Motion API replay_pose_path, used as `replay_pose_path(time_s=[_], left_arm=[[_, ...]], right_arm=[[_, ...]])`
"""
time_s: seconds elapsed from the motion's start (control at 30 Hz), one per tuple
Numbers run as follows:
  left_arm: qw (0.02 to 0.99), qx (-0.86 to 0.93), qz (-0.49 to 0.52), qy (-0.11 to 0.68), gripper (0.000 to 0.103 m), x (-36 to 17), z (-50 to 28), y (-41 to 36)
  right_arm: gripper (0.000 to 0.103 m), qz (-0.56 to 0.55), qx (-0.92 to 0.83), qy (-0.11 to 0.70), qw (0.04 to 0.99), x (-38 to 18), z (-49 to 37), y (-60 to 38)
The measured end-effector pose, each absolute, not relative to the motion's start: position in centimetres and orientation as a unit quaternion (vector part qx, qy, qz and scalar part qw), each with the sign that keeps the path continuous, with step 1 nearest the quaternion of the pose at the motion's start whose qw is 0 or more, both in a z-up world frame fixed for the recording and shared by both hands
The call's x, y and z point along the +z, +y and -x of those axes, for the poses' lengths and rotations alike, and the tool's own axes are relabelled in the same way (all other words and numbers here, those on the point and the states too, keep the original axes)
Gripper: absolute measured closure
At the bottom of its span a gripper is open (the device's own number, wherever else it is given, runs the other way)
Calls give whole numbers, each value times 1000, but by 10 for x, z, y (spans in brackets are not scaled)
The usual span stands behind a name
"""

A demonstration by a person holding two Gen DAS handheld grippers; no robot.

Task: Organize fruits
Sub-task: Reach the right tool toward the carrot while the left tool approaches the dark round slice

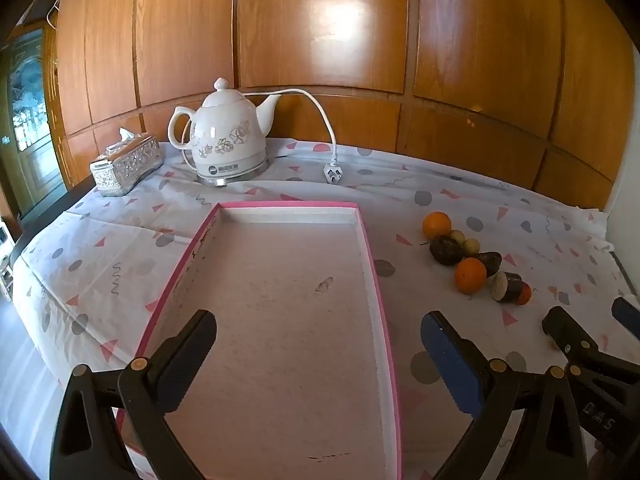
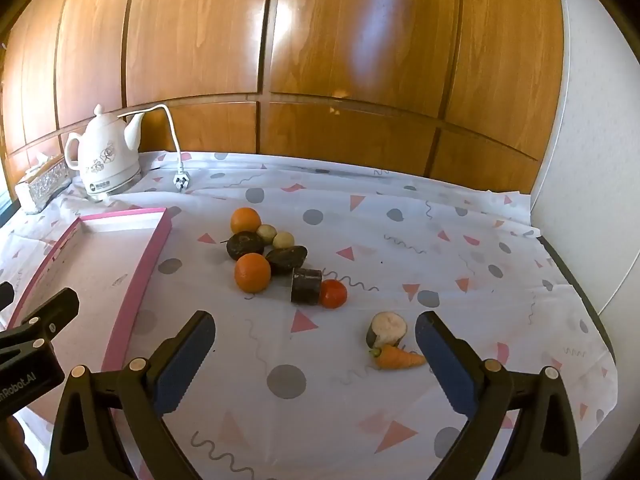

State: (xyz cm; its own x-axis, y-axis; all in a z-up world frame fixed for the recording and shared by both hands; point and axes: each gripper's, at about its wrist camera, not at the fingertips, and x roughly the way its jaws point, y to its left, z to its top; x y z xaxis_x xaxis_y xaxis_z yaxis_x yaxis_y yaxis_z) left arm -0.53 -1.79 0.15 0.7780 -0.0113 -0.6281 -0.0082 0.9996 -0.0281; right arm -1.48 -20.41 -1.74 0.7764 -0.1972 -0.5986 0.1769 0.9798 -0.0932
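Note:
A pink-rimmed shallow box (image 1: 372, 264) lies on the table, its rim also in the right wrist view (image 2: 136, 280). My left gripper (image 1: 320, 344) is open and empty above the box. A cluster of fruit lies right of the box: two oranges (image 2: 252, 273) (image 2: 245, 220), two dark avocados (image 2: 245, 245), two small green fruits (image 2: 283, 240), a dark cut cylinder piece (image 2: 306, 286) and a small red tomato (image 2: 333, 294). Nearer, a white cut piece (image 2: 387, 329) and a small carrot (image 2: 398, 359) lie by my right gripper (image 2: 316, 344), which is open and empty above the cloth.
A white kettle (image 1: 228, 136) with cord and plug (image 1: 333, 172) and a silver tissue box (image 1: 126, 166) stand at the back left. Wooden wall panels run behind the table. A white wall (image 2: 580, 160) bounds the right side. The table edge falls off at left.

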Motion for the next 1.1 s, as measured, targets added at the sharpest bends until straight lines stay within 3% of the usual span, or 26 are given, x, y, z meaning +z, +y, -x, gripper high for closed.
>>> replay_pose_path(time_s=[0.83, 1.0, 1.1], left_arm=[[937, -34, -13, 347, 0, -4, -2, -40], [928, -75, -14, 364, 0, -7, -10, -49], [912, -110, -4, 394, 0, -12, -19, -59]], right_arm=[[4, -37, -55, 348, 935, -30, 15, -239], [18, -48, -54, 372, 925, -30, 14, -269], [45, -63, -37, 393, 917, -39, 13, -291]])
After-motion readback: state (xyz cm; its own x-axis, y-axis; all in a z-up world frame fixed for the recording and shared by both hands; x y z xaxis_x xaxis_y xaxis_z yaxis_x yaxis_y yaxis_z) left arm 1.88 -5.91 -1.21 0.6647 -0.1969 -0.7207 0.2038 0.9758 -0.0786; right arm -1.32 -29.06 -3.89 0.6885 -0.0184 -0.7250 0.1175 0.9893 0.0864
